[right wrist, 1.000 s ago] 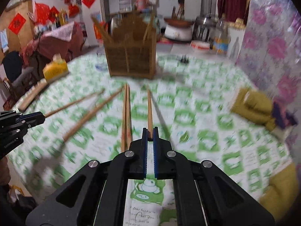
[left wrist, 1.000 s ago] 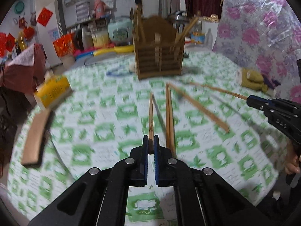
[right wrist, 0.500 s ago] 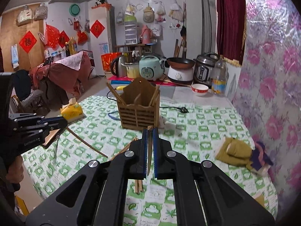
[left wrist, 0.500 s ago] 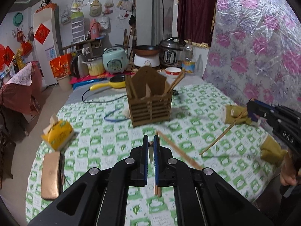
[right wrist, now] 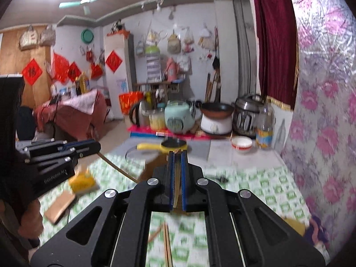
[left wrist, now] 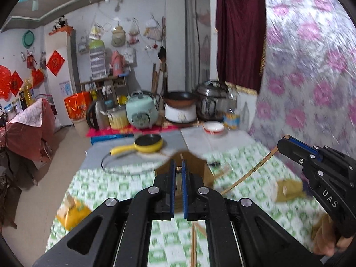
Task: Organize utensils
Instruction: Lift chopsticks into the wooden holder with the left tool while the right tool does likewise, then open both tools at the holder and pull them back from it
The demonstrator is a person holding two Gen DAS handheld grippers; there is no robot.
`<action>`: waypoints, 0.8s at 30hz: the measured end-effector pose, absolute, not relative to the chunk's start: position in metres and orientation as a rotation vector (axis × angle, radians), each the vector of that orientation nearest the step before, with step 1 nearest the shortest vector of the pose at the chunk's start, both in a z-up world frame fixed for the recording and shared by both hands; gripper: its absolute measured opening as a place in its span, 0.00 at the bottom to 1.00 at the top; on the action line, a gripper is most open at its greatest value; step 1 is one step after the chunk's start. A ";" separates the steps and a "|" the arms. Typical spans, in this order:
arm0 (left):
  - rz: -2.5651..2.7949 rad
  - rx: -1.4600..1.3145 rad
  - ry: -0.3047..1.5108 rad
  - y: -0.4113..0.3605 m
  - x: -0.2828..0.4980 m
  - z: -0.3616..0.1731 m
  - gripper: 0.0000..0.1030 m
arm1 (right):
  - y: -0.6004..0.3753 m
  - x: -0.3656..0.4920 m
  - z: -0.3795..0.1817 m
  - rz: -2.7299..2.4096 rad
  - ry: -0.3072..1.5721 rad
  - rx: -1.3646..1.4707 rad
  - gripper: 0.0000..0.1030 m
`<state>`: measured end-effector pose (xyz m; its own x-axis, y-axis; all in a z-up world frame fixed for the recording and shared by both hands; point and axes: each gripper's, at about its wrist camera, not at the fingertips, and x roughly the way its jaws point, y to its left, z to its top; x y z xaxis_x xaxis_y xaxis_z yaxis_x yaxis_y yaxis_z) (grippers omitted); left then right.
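My left gripper (left wrist: 177, 166) is shut on a wooden chopstick (left wrist: 178, 179) and is lifted above the table. My right gripper (right wrist: 177, 155) is shut on another chopstick (right wrist: 176, 184), also lifted. The right gripper also shows in the left wrist view (left wrist: 287, 140), its chopstick (left wrist: 249, 174) hanging down. The left gripper shows in the right wrist view (right wrist: 95, 145), its chopstick (right wrist: 118, 168) slanting down. The wooden utensil holder (left wrist: 203, 166) stands just behind my left fingers, mostly hidden. More chopsticks (right wrist: 168, 244) lie on the table below.
The round table has a green and white checked cloth (left wrist: 100, 184). A yellow tissue pack (right wrist: 83, 181) and a brown flat case (right wrist: 60, 204) lie at its left. A yellow cloth (left wrist: 289, 189) lies at the right. A yellow pan (left wrist: 148, 145) and cookers stand beyond.
Both grippers have risen from the table with a chopstick each and tilted up, so the views now look over the holder toward the room.
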<state>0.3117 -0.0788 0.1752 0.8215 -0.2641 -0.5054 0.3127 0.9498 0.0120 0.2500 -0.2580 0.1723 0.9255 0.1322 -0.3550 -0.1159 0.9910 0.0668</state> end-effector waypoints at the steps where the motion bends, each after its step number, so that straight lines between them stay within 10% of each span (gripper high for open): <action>1: -0.299 0.092 0.513 -0.080 0.322 0.177 0.06 | -0.256 0.260 0.175 0.122 0.351 0.046 0.06; 7: -0.303 0.071 0.599 -0.088 0.382 0.137 0.09 | -0.237 0.326 0.147 0.096 0.382 0.001 0.07; 11: -0.272 0.050 0.639 -0.078 0.393 0.114 0.47 | -0.236 0.350 0.115 0.085 0.483 -0.010 0.09; 24: -0.169 0.006 0.564 -0.039 0.314 0.152 0.79 | -0.259 0.263 0.154 0.076 0.404 0.055 0.33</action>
<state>0.3143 -0.0387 0.1524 0.8318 -0.1577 -0.5322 0.1609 0.9861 -0.0407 0.2632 -0.2594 0.1541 0.9166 0.0851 -0.3906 -0.0630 0.9956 0.0690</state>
